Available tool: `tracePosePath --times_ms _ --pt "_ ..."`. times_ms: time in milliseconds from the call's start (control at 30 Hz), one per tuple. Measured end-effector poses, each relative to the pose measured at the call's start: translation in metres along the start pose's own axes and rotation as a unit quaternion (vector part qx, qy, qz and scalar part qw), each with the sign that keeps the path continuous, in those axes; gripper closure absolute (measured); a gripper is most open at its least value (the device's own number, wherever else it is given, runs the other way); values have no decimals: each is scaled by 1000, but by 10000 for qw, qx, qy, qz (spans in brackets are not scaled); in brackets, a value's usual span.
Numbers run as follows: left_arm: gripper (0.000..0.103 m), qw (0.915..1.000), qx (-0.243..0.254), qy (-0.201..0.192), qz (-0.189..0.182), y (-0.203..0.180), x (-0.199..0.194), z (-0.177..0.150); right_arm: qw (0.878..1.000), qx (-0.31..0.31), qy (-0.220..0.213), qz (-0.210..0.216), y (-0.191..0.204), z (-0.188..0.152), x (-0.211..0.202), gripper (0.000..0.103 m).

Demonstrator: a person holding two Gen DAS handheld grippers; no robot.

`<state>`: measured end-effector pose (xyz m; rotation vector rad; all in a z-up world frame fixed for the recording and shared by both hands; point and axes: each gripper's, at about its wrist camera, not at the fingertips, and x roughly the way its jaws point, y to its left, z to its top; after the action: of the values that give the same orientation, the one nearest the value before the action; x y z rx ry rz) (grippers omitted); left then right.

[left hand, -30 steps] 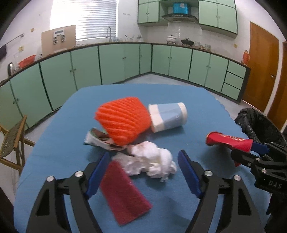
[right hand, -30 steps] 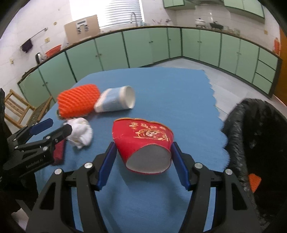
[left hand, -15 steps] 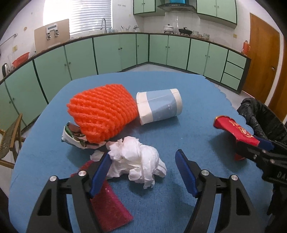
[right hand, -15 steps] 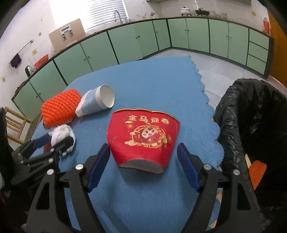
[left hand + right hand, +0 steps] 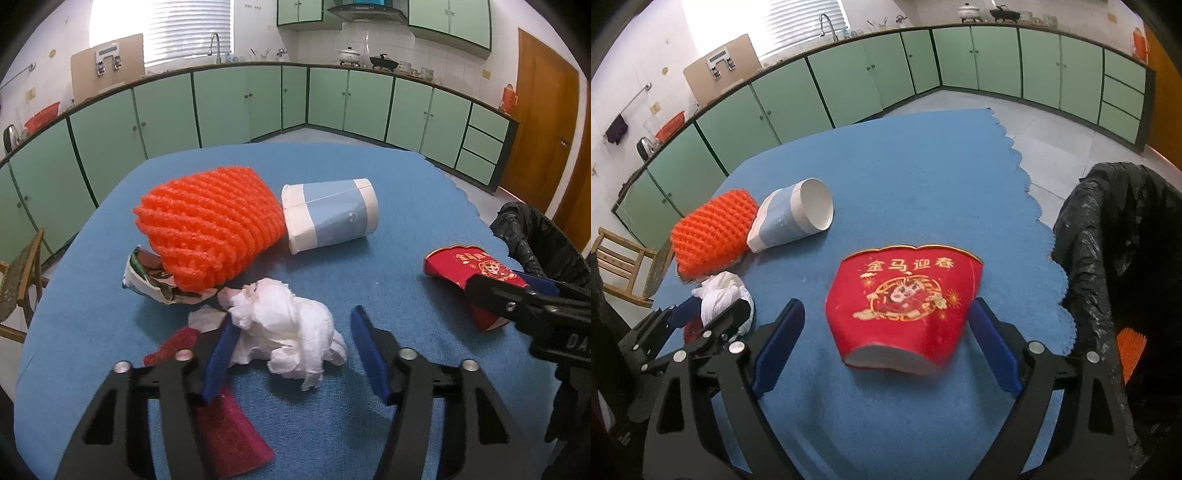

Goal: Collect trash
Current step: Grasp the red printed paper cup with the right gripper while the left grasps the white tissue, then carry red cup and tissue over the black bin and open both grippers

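Trash lies on a blue table (image 5: pixel 406 177). My left gripper (image 5: pixel 293 354) is open around a crumpled white tissue (image 5: pixel 288 328), low over the cloth. Behind it lie an orange foam net (image 5: pixel 210 225), a blue-and-white paper cup (image 5: pixel 330 214) on its side, a torn wrapper (image 5: pixel 147 277) and a dark red pad (image 5: pixel 225 428). My right gripper (image 5: pixel 886 347) is open, its jaws apart on either side of a flattened red paper cup (image 5: pixel 905 299); I cannot tell whether the cup rests on the table. A black trash bag (image 5: pixel 1115 251) stands at the table's right edge.
The bag holds an orange piece (image 5: pixel 1130 350). A wooden chair (image 5: pixel 22 277) stands off the table's left side. Green kitchen cabinets (image 5: pixel 258 99) run along the far walls, and a wooden door (image 5: pixel 539 118) is at the right.
My left gripper moved forward so the tissue now lies between its jaws. My right gripper opened wider off the red cup and shifted towards the bag.
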<state>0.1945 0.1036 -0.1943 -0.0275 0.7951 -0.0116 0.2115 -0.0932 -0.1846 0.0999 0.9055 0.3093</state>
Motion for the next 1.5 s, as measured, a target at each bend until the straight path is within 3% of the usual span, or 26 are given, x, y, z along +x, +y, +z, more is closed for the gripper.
tracePosePath --times_ms 67,300,500,800,1300,1500 --pt "57 9999 -97 33 -22 4 2 1 9999 -92 13 -106 3 0 4 24" --pt "71 9999 -76 -79 -53 3 -3 2 9998 -76 -200 -4 1 -2 -2 27" --pt "73 9994 -159 -227 -200 2 -20 5 9986 -255 -451 -55 4 -1 -23 27" --pt "73 9964 128 -665 -514 -19 -68 4 9966 -359 -733 -90 1 1 -66 27" --pt "73 9861 576 -1185 -1008 -82 -105 24 9894 -76 -1365 -481 -41 -6 -141 27" --pt "73 9818 706 -1197 -1296 -106 -107 31 9859 68 -1496 -745 -63 -11 -163 28"
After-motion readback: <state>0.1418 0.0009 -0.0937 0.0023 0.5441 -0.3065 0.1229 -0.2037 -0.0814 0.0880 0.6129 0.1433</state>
